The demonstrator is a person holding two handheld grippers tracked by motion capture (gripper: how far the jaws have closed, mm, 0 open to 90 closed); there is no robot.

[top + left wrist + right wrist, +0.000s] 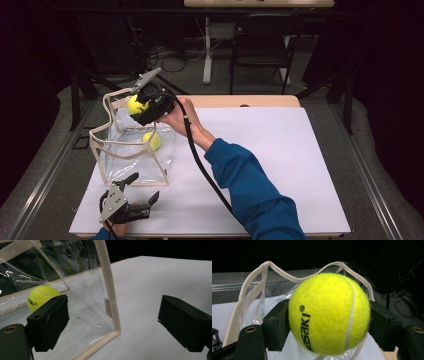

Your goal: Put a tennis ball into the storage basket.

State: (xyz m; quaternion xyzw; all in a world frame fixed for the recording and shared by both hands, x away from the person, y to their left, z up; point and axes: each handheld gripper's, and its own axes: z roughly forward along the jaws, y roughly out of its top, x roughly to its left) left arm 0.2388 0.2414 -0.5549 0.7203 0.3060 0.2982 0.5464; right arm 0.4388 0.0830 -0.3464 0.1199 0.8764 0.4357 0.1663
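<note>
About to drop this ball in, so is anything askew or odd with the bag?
The clear bag's cream rim sags in a wavy line, not flat. It stands upright, one tennis ball inside. Nothing is spilled or damaged.

Clear bag (131, 150) mouth open upward, passable; second tennis ball (152, 140) on bag floor. White mat (280, 165) right of bag bare.

Tennis ball (135, 105) in right tongs (142, 107)
</note>
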